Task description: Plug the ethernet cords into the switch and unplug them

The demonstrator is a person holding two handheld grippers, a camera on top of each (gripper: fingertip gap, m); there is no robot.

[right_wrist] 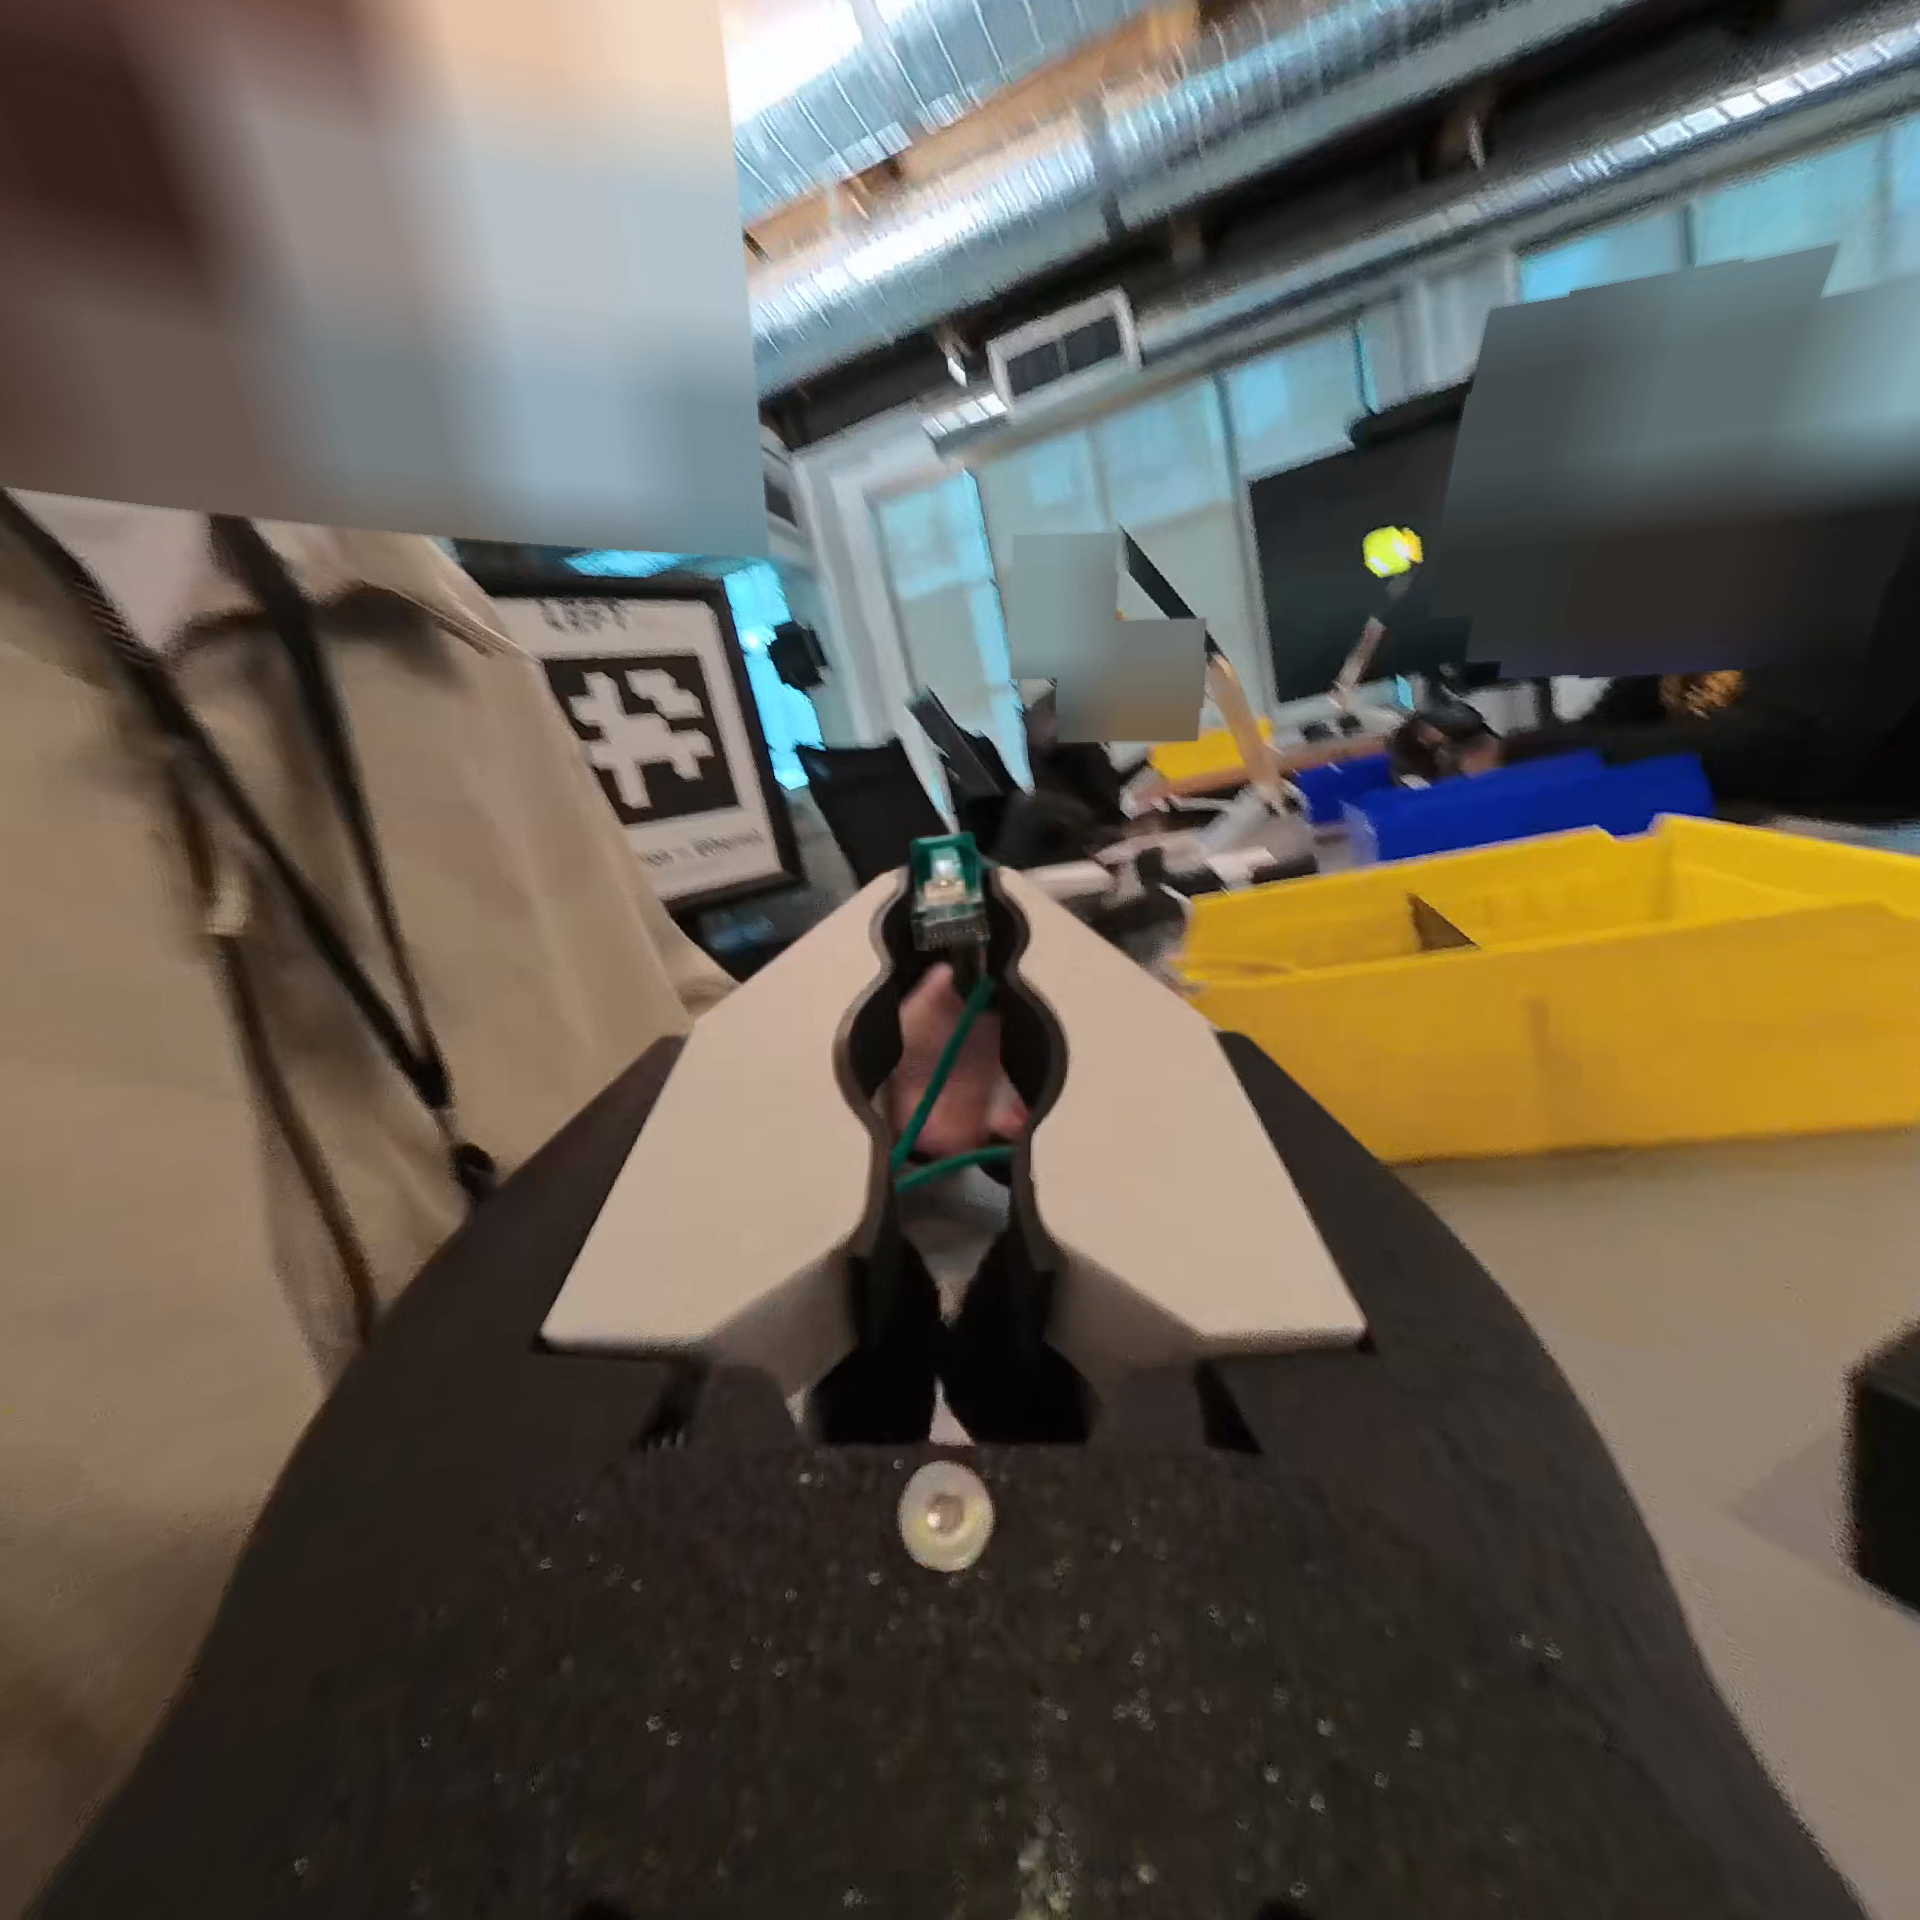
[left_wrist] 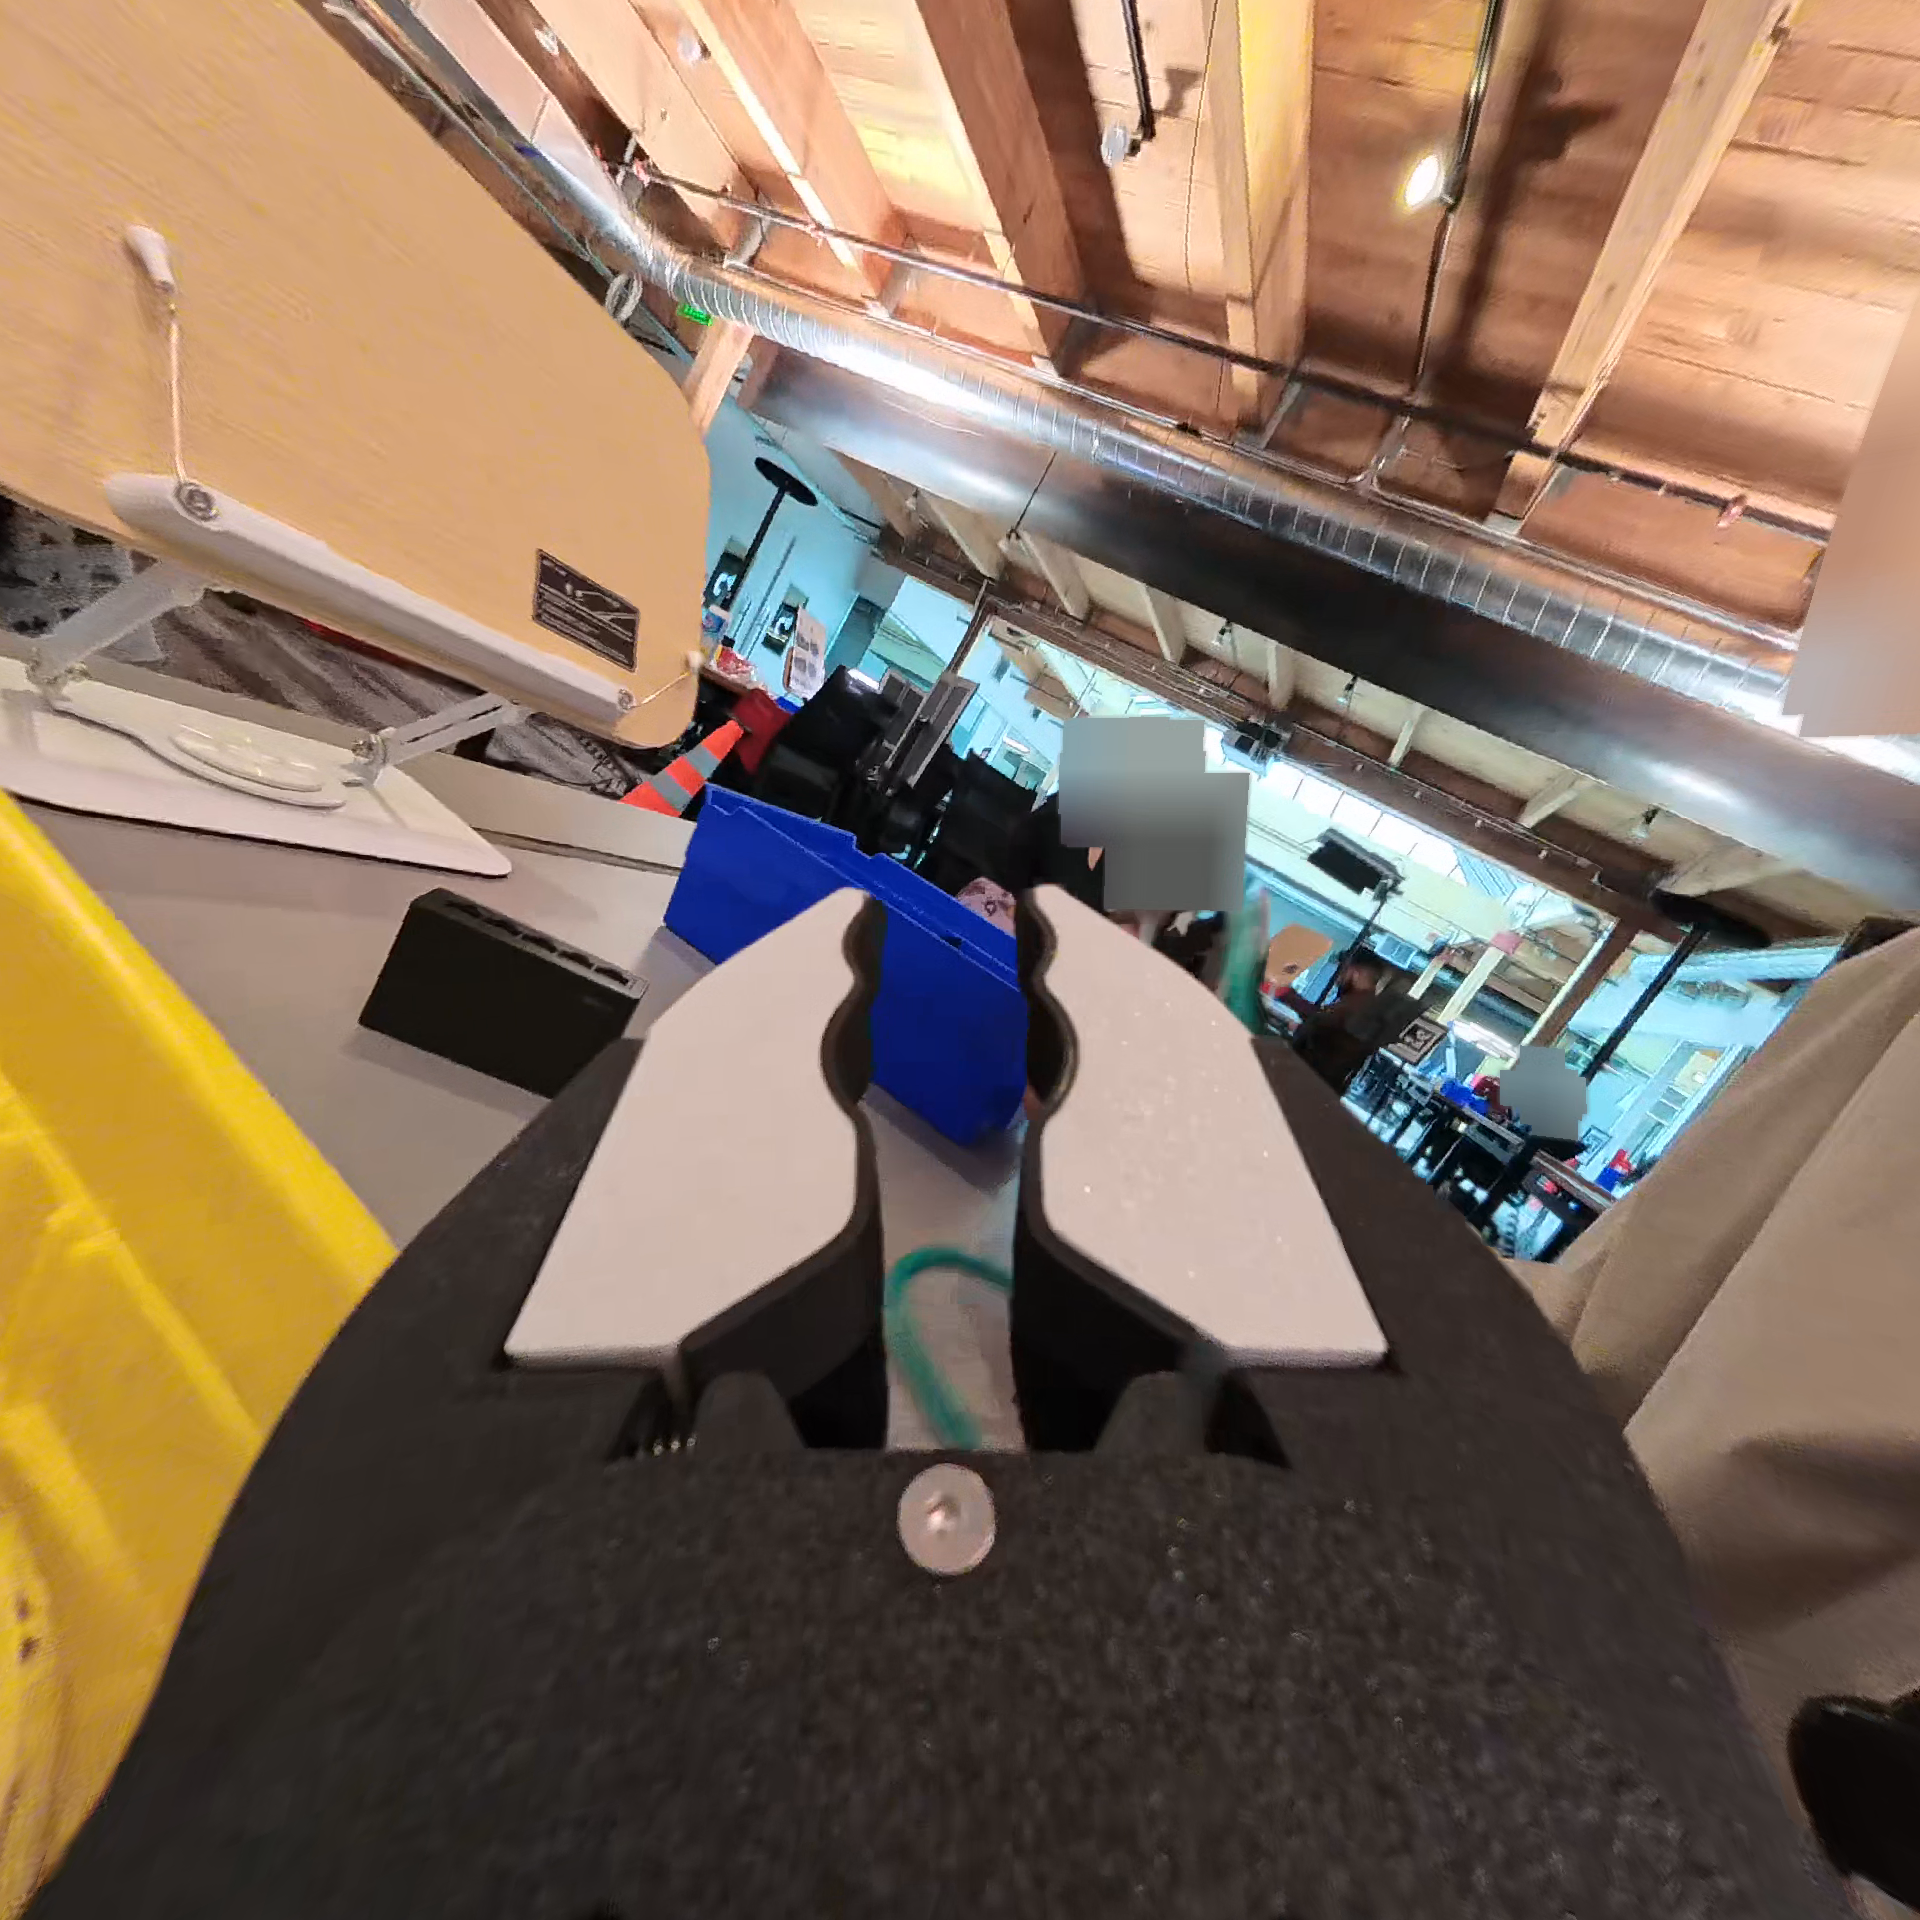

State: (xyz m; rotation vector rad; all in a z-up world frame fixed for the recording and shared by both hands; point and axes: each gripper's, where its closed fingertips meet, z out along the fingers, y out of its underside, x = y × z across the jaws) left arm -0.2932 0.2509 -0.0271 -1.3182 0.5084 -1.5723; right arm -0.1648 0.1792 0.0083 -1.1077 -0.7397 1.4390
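Observation:
My right gripper is shut on a green ethernet plug, which sticks up between the fingertips with its clear connector facing me. Its thin green cord hangs down between the fingers, in front of a person's hand. My left gripper is open, with nothing between its tips. A loop of green cord lies on the table below the base of its fingers. The black switch lies on the grey table, ahead and to the left of the left gripper, with its row of ports on the upper face.
A blue bin stands just beyond the left fingertips and a yellow bin is close on the left. A wooden stand rises at the back left. In the right wrist view a yellow bin sits to the right and a black box is at the right edge. A person in a beige jacket is close on the left. One gripper's finger ends stand about 15 cm off the other's. The black switch is about 20 cm from my left fingertips.

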